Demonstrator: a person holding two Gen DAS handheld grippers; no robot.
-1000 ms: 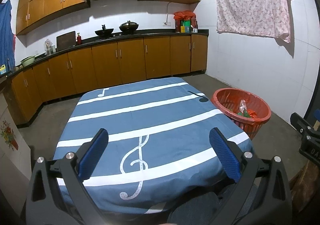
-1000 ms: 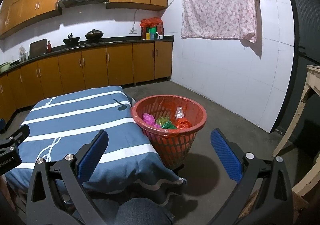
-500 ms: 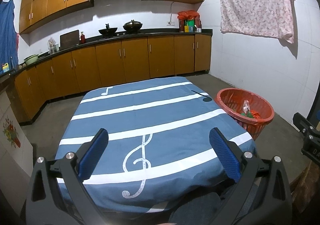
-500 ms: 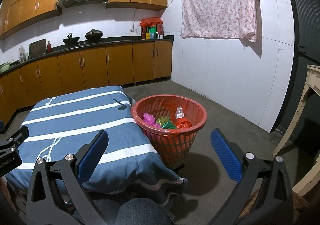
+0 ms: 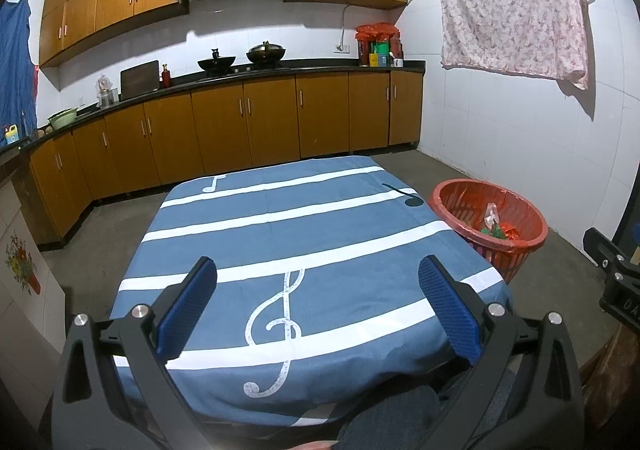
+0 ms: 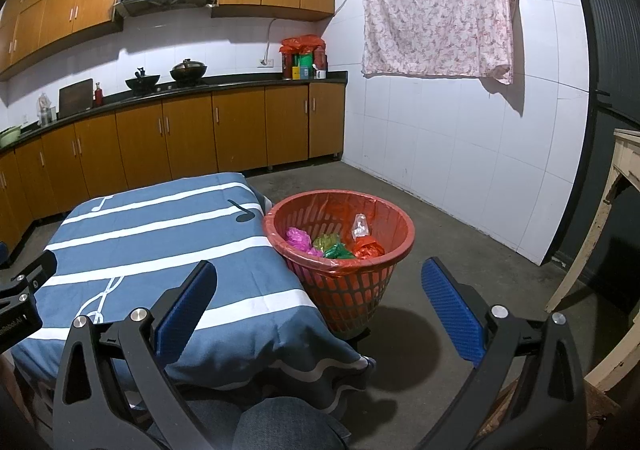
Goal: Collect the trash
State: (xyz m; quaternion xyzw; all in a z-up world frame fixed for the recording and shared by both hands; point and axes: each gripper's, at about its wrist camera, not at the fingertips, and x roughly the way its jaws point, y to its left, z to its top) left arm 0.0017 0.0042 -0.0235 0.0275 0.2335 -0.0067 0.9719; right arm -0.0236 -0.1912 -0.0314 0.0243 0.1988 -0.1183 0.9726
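Observation:
A red plastic basket [image 6: 340, 262] with a red liner stands on the floor at the table's right side; it also shows in the left wrist view [image 5: 490, 228]. It holds crumpled pink [image 6: 298, 237], green [image 6: 334, 246], red [image 6: 368, 248] and clear [image 6: 360, 226] wrappers. The table wears a blue cloth with white stripes and music notes [image 5: 292, 250]; no trash shows on it. My left gripper [image 5: 318, 308] is open and empty above the table's near edge. My right gripper [image 6: 320, 310] is open and empty, in front of the basket.
Wooden kitchen cabinets and a dark counter [image 5: 248, 118] with woks line the back wall. A floral cloth [image 6: 436, 6] hangs on the white right wall. A pale wooden table leg [image 6: 592, 234] stands at the far right. Bare concrete floor [image 6: 460, 250] surrounds the basket.
The left wrist view has risen and pulled back a little, so table and basket sit lower. The right gripper has hardly moved. Both stay open.

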